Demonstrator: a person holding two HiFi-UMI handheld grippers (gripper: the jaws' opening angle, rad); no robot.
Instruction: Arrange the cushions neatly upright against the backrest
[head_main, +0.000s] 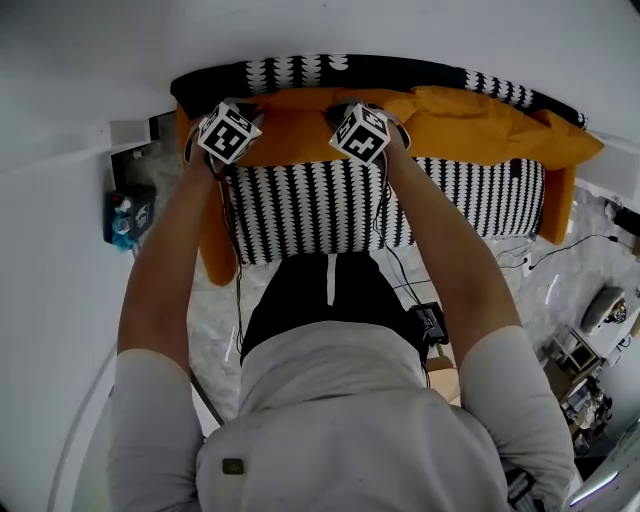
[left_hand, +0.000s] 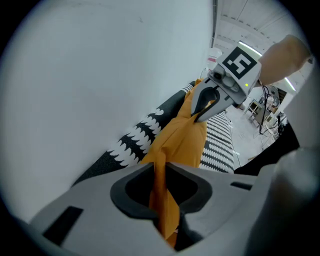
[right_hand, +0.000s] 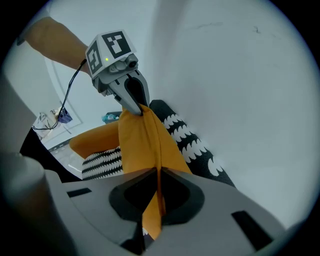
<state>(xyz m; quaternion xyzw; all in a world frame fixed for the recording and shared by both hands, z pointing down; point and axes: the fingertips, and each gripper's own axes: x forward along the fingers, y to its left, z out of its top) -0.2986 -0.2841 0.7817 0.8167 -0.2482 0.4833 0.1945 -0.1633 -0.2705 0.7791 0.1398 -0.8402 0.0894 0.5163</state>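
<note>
Head view, patterned sofa (head_main: 300, 210), white wall (head_main: 300, 25) behind, pale floor (head_main: 212, 315)

Saw a white wall (head_main: 330, 25) across the top. Noted a blue bundle (head_main: 128, 218) at the left, just below a white ledge (head_main: 130, 132). Found a pale marbled floor (head_main: 570, 290) to the right, with black cables (head_main: 548, 255) trailing over it. Made out a small cluttered table (head_main: 580, 352) farther right, its load too small to tell.
</note>
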